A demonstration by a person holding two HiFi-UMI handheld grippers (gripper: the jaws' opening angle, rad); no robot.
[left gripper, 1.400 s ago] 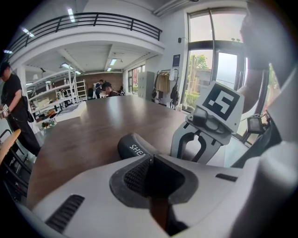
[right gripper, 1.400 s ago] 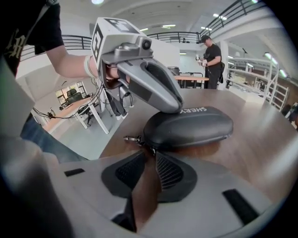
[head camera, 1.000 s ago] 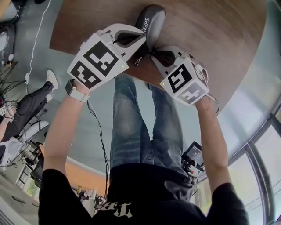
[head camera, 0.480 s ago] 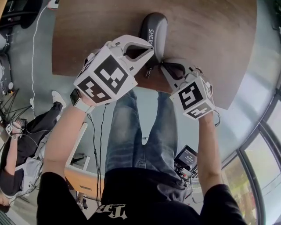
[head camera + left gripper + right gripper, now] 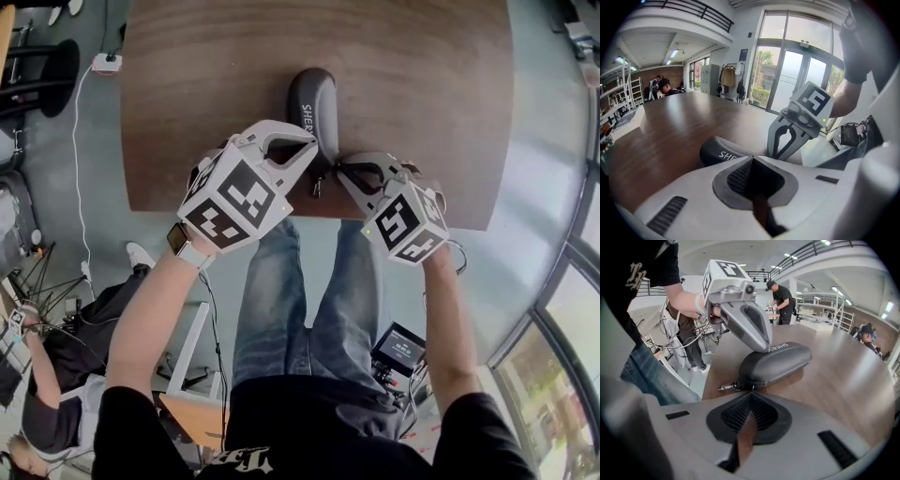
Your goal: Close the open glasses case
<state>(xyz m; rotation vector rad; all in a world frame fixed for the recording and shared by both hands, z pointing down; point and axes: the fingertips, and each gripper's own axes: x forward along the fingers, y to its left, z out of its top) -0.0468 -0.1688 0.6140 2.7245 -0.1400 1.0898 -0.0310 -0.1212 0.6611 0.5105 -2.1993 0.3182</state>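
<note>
Grey glasses case (image 5: pixel 314 98) lies shut at the table (image 5: pixel 422 94) edge, closed left claw (image 5: pixel 315 147) against it, closed right claw (image 5: pixel 343 170) beside.

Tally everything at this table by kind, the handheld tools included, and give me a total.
Glasses case: 1
Grippers: 2 (left gripper, right gripper)
Wooden table: 1
Total: 4
</note>
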